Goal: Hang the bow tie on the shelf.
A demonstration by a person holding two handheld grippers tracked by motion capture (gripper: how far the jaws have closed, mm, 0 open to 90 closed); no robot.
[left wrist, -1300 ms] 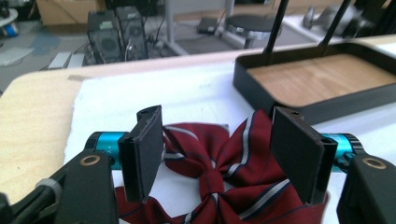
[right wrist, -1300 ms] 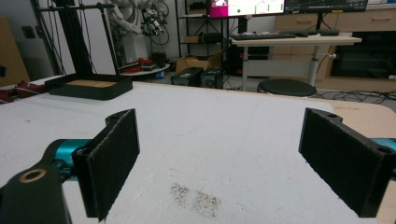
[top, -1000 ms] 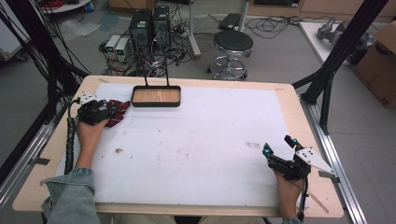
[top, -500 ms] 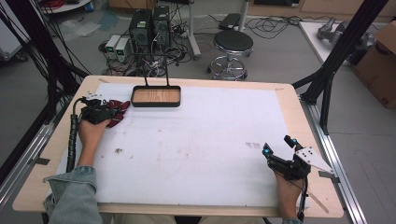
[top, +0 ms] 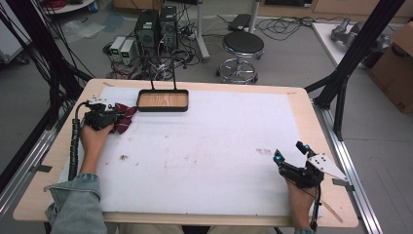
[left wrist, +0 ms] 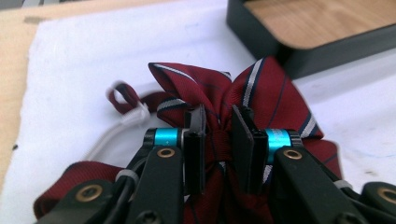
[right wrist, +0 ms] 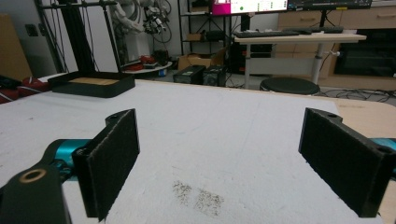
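The left gripper [top: 118, 118] sits at the far left of the table [top: 302, 105], w/ its jaws pinched on a dark red striped bow tie [left wrist: 243, 98]. In the left gripper view the two black pads [left wrist: 195, 149] press the bunched centre of the tie from either side, cloth squeezed between them, and the tie's lobes fan out just ahead of the jaw tips. A thin red strap loop w/ a white cord [left wrist: 126, 109] lies to the left of the jaws, on the white mat [top: 209, 146]. Ahead and to the right of that gripper, close to the tie but not touching as far as the high view shows, is a black tray w/ a wood bottom [top: 162, 101]. The person's left hand [top: 92, 139] wraps the gripper body, denim sleeve [top: 78, 204] at the table's near edge. The right gripper [top: 288, 163] rests near the near right corner, well apart from tie and tray, jaws spread wide w/ nothing between them; its view shows bare mat and a small dark smudge [right wrist: 198, 196] on the mat between the pads, tray [right wrist: 91, 84] far off to the left.
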